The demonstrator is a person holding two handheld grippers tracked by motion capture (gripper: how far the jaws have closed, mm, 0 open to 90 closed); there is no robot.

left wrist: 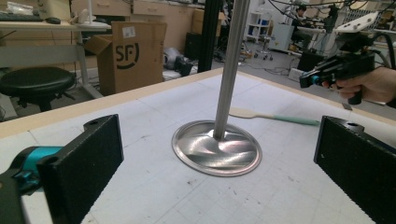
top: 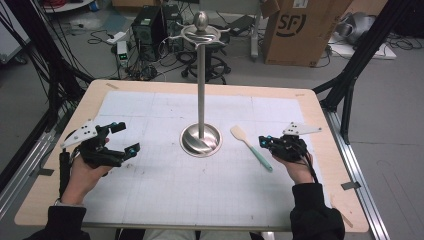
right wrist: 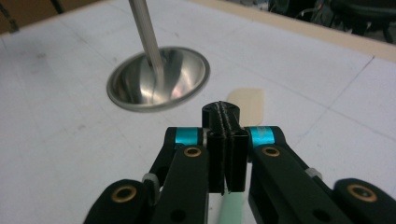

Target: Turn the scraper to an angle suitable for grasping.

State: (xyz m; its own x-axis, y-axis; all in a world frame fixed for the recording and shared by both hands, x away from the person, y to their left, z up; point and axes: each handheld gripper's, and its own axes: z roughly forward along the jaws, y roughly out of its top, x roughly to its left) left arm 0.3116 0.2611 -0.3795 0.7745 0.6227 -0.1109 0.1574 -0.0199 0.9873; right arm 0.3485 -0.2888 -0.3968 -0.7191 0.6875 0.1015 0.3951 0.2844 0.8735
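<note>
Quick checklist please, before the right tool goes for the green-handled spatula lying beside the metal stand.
1. Right tool open for a grasp: not ok, jaws shut, nothing between them.
2. Beige spatula with pale green handle lying free on the white mat: ok.
3. Right tool lined up over the handle: ok.
4. Left tool out of the way: ok, open, well apart.
5. Silver metal stand with round base upright: ok.
6. Hanging hole in the handle: cannot tell.

Even, soft overhead light, faint shadows, glare on the steel base (left wrist: 216, 148), slightly blurred backgrounds.
</note>
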